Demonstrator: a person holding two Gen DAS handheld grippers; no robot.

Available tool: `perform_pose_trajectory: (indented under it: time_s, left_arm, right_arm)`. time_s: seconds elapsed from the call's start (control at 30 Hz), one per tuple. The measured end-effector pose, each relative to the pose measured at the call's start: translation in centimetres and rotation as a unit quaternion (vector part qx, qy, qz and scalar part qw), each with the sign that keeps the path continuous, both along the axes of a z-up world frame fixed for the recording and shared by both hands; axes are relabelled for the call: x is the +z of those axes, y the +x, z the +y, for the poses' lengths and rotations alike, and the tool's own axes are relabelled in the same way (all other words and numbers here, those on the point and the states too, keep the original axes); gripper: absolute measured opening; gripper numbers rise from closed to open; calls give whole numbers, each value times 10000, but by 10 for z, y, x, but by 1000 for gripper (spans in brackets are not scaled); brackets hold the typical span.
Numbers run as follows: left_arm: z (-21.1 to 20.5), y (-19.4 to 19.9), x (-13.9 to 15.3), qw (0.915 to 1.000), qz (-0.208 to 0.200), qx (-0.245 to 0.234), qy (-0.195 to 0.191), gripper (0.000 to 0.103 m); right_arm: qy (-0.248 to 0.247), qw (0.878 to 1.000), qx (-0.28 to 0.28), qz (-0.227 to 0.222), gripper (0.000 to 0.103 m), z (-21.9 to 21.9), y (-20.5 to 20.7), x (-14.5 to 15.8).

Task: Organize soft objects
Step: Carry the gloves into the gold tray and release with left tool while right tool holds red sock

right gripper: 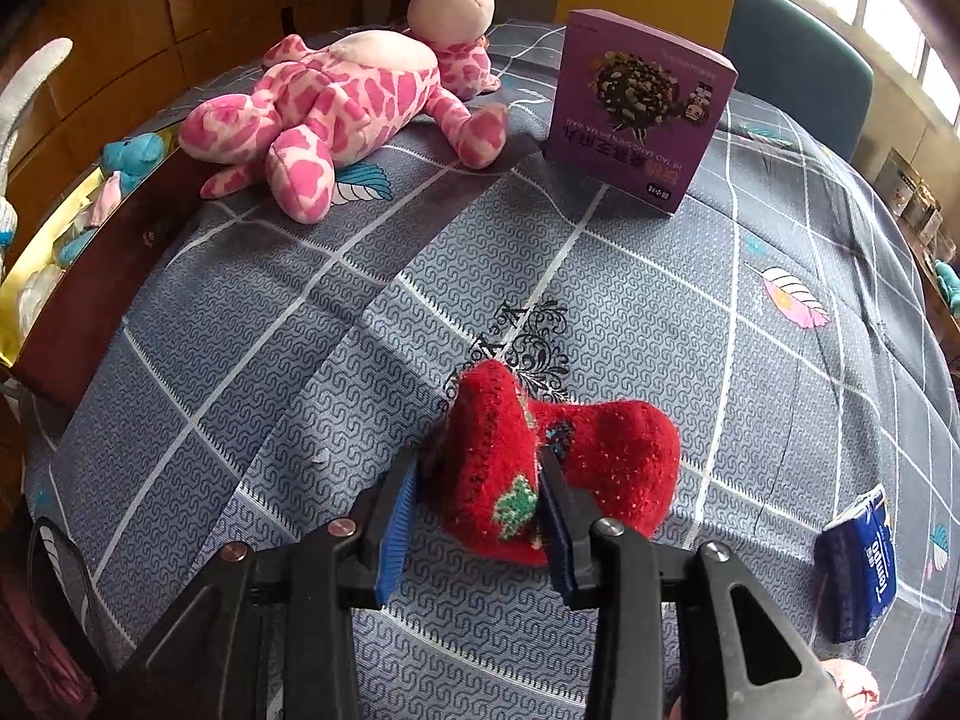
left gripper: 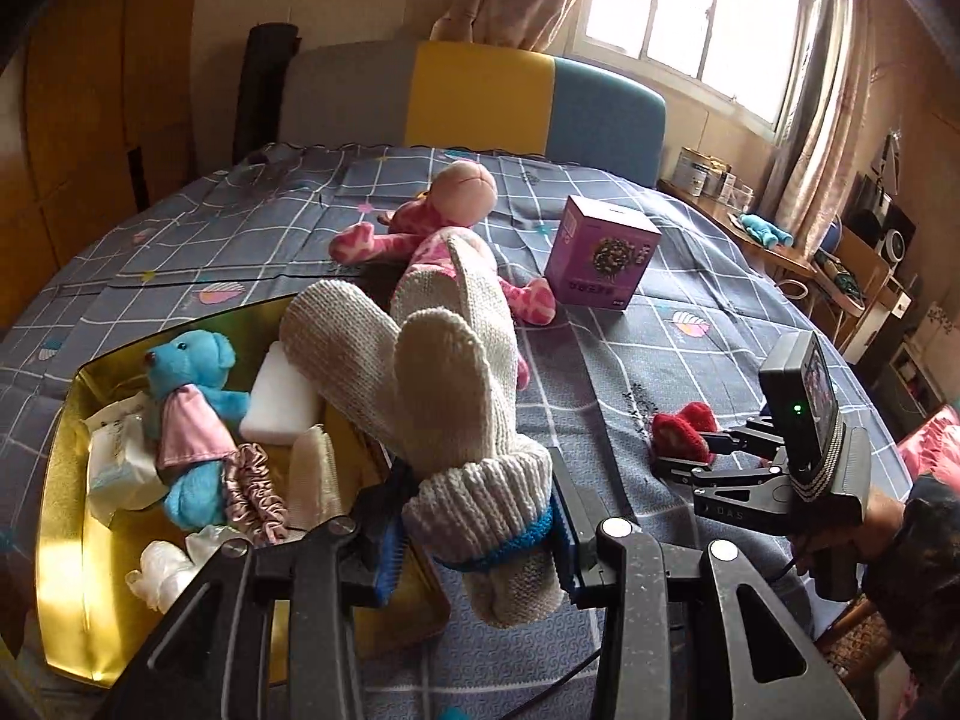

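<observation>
The left gripper (left gripper: 474, 531) is pinched on the ribbed cuff of a cream knitted glove (left gripper: 438, 372), held up above the near edge of the gold box (left gripper: 60, 540), which already holds a blue teddy (left gripper: 186, 414), a white sponge (left gripper: 282, 399) and a scrunchie (left gripper: 255, 489). The glove is light and floppy; its fingers stand up only because the thick knit is bunched at the cuff, so the cuff is the sound place to hold it.

The right gripper (right gripper: 477, 516) straddles a red knitted sock (right gripper: 540, 468) lying on the bedspread (right gripper: 720, 360). Its left pad stands a little clear of the wool while the right one touches, so the jaws look spread around it rather than clamped. The sock is soft and squashes easily; taking the folded middle should gather both layers and stop it trailing
</observation>
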State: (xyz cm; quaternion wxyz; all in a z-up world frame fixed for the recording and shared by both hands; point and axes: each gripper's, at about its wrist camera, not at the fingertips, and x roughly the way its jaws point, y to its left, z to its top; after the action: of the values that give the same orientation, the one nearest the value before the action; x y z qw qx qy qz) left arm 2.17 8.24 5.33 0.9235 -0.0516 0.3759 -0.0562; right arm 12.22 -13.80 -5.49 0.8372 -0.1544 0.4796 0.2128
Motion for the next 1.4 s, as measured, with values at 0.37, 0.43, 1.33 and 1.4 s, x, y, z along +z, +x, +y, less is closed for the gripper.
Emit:
perform_pose_trajectory:
  time_s: [0.37, 0.43, 1.33, 1.4]
  left_arm:
    - [18, -12, 8, 9991, -197, 250, 292, 40]
    - [24, -13, 9, 9983, -236, 354, 393, 40]
    - [211, -50, -58, 9702, 1107, 2123, -373, 41]
    - [208, -45, -65, 9697, 1182, 2109, -346, 41]
  right_arm:
    - [-60, 10000, 59, -24, 37, 0, 1, 0]
    - [-93, 9999, 79, -49, 37, 0, 0, 0]
    - [-423, 9985, 249, -238, 37, 2, -5, 3]
    - [-465, 9982, 261, -263, 37, 3, -6, 3]
